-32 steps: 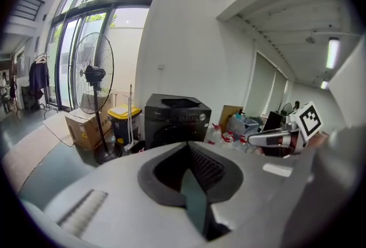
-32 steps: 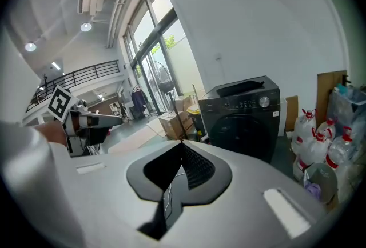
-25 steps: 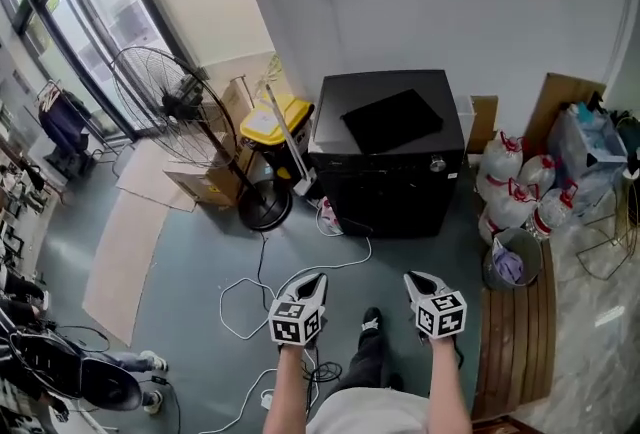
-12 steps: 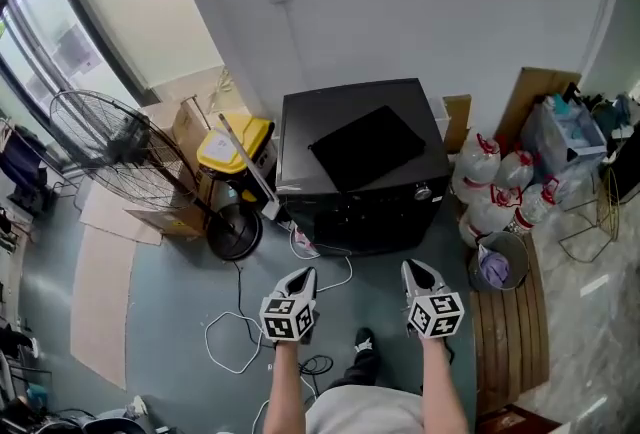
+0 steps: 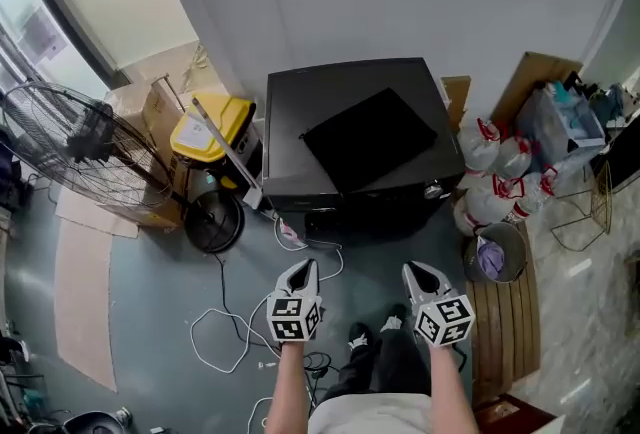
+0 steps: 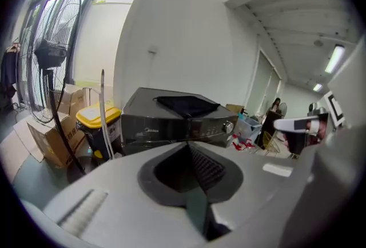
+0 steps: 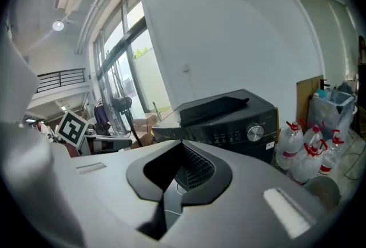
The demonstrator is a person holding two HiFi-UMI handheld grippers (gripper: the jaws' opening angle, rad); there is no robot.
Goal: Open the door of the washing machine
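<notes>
Washing machine (image 5: 310,102): head view shows its top, gripper views its front.

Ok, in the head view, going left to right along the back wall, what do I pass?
Standing fan → yellow-lidded bin → black washing machine → white bottles with red caps → clear plastic container.

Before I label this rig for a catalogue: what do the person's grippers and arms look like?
The left gripper and right gripper each have a pale grey shell tapering to a point, black ribbed fingers, and a white cube with black square markers. The forearms are bare, no sleeves.
</notes>
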